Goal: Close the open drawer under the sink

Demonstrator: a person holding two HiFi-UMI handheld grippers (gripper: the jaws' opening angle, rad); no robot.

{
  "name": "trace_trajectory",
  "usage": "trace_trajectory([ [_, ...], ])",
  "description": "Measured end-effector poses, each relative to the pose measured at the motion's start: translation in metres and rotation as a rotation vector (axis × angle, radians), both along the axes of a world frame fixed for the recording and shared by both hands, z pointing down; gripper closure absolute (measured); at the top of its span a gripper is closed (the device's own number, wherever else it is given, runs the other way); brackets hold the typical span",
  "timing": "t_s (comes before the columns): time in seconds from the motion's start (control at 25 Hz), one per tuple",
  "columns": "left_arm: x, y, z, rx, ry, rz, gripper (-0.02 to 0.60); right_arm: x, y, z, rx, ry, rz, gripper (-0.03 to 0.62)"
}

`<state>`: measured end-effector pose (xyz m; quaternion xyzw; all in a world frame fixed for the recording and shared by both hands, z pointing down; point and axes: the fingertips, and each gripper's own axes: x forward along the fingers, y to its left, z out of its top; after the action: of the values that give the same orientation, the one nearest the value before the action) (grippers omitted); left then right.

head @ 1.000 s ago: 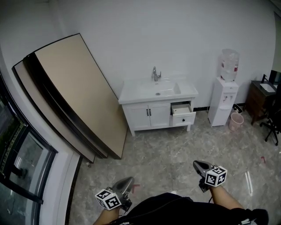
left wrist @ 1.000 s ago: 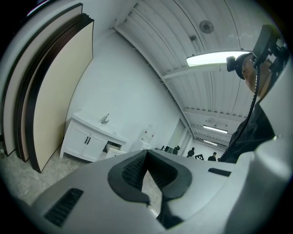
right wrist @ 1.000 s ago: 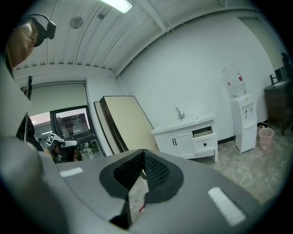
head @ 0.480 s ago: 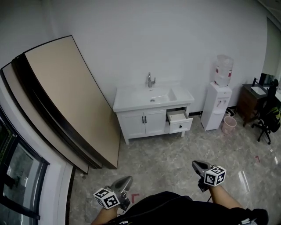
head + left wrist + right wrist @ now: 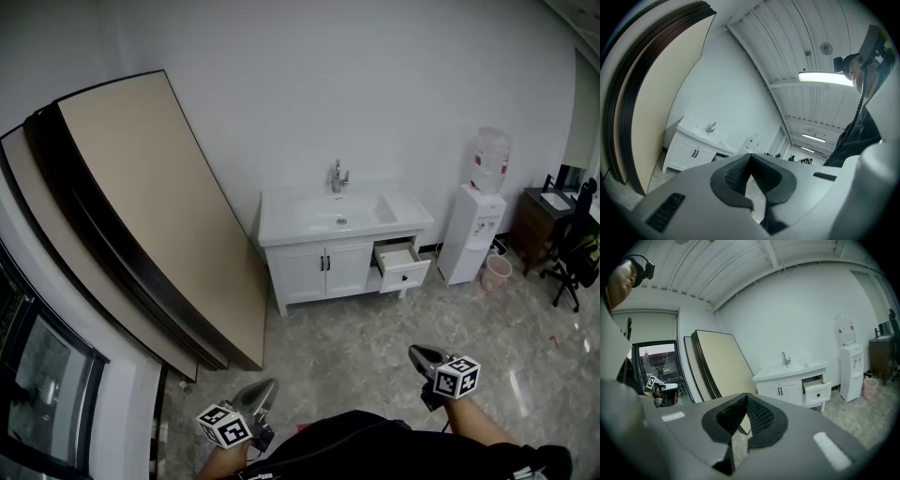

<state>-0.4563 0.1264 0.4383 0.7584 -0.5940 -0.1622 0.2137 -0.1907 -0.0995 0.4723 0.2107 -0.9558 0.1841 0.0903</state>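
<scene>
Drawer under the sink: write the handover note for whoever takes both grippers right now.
Left gripper: shut, empty, held low by the person's body.
Right gripper: shut, empty, also low.
White drawer with a dark knob: pulled out at the right end of the white vanity cabinet, below the white sink top, across the grey marbled floor from both grippers.
Done: nothing on the drawer yet.
Left: walk up and push the drawer front in until flush.

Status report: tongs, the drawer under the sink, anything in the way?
Left tongs and right tongs shut, empty. Drawer open, across the room. No obstacle seen on floor.
</scene>
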Motion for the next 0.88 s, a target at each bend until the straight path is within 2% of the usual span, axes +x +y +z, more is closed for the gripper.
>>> trace_trajectory([
  [0.16, -0.035, 0.003, 0.005, -0.005, 0.008, -0.033, 0.581, -0.031, -0.001, 0.003, -0.002, 0.016, -0.017, 0.592],
  [0.44, -0.07, -0.002, 0.02, -0.035, 0.019, -0.087, 0.581, -0.064, -0.025, 0.005, -0.004, 0.014, -0.024, 0.592],
  [0.68, -0.071, -0.032, 0.025, -0.053, -0.004, -0.136, 0.581, -0.075, -0.065, 0.026, -0.035, 0.001, -0.07, 0.592],
  [0.88, -0.069, -0.073, 0.022, -0.065, -0.011, -0.216, 0.581, -0.079, -0.132, 0.037, -0.053, -0.004, -0.108, 0.592],
])
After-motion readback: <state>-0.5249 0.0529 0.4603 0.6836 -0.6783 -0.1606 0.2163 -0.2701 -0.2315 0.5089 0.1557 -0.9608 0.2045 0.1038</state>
